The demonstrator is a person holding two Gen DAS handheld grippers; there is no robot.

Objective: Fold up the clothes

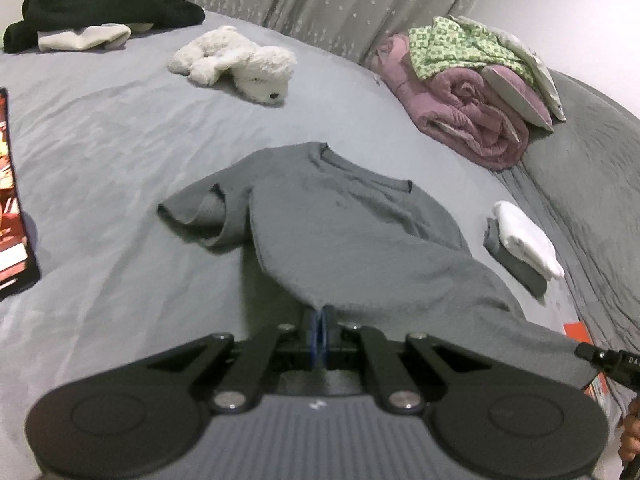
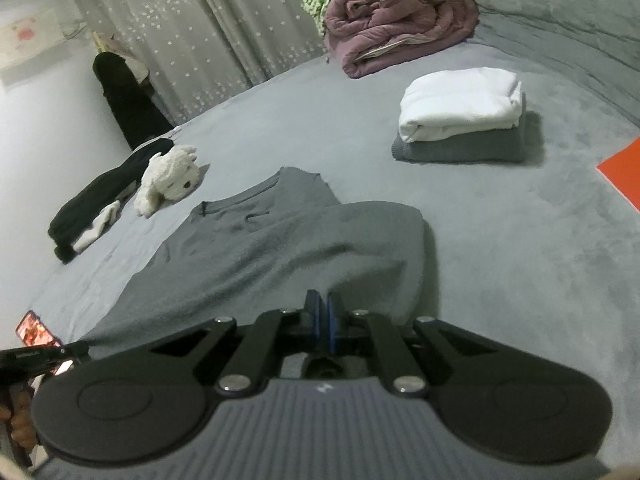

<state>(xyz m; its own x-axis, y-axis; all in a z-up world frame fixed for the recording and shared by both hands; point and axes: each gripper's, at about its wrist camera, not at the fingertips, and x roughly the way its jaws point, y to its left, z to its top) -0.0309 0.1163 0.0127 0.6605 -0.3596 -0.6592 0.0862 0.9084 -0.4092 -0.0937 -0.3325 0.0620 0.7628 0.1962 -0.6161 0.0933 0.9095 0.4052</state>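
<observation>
Two grippers: both are pinched tight on the bottom edge of one gray T-shirt.
Shirt place: it lies flat in the middle of the gray bed, with its bottom edge lifted off the bed.
Shirt long way: it runs from the bottom edge at the grippers straight out to the neck hole, far from them.
Left gripper: clenched on the left bottom corner of the shirt.
Right gripper: squeezed shut on the right bottom corner of the shirt.
Which is nearer: I think both are the same, each right at the shirt's edge.
Next move: my guess is the bottom edge goes forward, over the shirt toward the neck.
Beside the shirt: a small folded pile, white on gray, sits to its right.
Past the shirt: a white stuffed dog lies beyond the neck, well apart.
</observation>
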